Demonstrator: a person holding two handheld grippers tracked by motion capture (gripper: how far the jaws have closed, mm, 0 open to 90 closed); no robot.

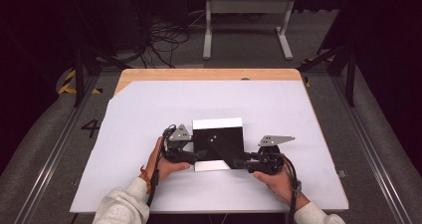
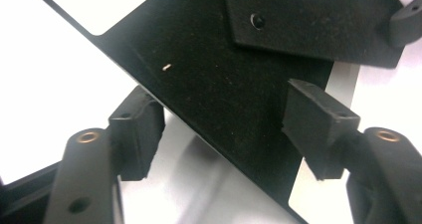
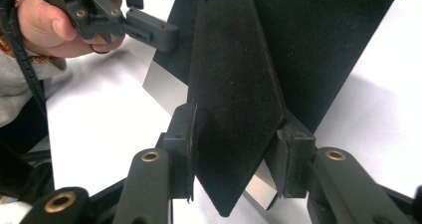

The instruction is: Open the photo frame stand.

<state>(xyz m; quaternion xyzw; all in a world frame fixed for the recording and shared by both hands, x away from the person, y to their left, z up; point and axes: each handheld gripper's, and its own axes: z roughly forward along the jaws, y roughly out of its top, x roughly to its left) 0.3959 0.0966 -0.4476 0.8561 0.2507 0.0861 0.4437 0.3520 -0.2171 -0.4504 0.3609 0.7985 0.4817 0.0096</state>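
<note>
A black felt-like sheet (image 1: 219,140) lies in the middle of the table, a pale strip showing along its far edge and a silvery strip (image 1: 211,166) along its near edge. A pointed black flap (image 3: 234,99) with small holes rises from it. My right gripper (image 3: 236,149) (image 1: 240,163) is shut on this flap's lower end, both pads pressed to its edges. At the sheet's left near corner, my left gripper (image 2: 226,119) (image 1: 198,156) is open, its fingers (image 2: 137,132) spread on either side of the black sheet (image 2: 219,84).
A white sheet (image 1: 149,134) covers most of the wooden table (image 1: 209,74). Past the far edge stand a grey metal frame (image 1: 246,7) and loose cables (image 1: 164,40) on the floor. Dark stands flank both sides.
</note>
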